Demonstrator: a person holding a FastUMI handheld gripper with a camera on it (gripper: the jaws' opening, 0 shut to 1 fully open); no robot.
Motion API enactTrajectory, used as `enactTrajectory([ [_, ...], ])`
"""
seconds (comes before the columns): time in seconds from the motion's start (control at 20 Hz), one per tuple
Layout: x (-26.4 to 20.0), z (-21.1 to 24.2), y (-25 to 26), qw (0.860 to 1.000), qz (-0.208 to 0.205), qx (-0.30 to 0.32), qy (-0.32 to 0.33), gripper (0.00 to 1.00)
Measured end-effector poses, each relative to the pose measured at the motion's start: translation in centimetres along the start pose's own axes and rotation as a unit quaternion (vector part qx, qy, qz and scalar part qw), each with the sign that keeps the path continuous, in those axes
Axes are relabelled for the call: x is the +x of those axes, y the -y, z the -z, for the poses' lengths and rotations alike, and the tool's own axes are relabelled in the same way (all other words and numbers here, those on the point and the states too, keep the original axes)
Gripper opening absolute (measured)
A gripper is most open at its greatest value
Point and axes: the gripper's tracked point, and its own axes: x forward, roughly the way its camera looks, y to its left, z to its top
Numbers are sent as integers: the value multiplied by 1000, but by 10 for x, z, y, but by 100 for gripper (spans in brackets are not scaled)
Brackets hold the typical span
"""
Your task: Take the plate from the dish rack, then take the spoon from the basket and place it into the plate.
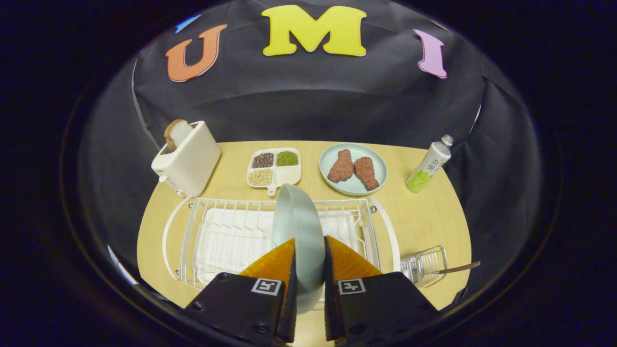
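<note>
Centrally, claw (309, 248) clamped on upright grey plate (299, 231) above the white dish rack (226, 236); wire basket (424, 265) holding a spoon (458, 268) just beside the rack.

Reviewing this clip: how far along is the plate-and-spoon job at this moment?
Early stage. In hand: the gripper is shut on the plate, held on edge over the dish rack; whether it has cleared the wires is unclear. Left: set the plate down, then move the spoon, whose handle sticks out of the basket, into it.
</note>
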Motion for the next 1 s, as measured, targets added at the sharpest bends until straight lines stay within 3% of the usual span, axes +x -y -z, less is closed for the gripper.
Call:
enactTrajectory([
  [0.2,-20,-22,8,998,36,-14,42,28],
  [0.3,-38,-28,4,999,17,0,50,21],
  [0.45,-61,-27,17,997,25,-5,76,20],
  [0.7,-107,8,28,995,-10,3,101,20],
  [1.0,-141,87,53,992,-42,14,119,20],
])
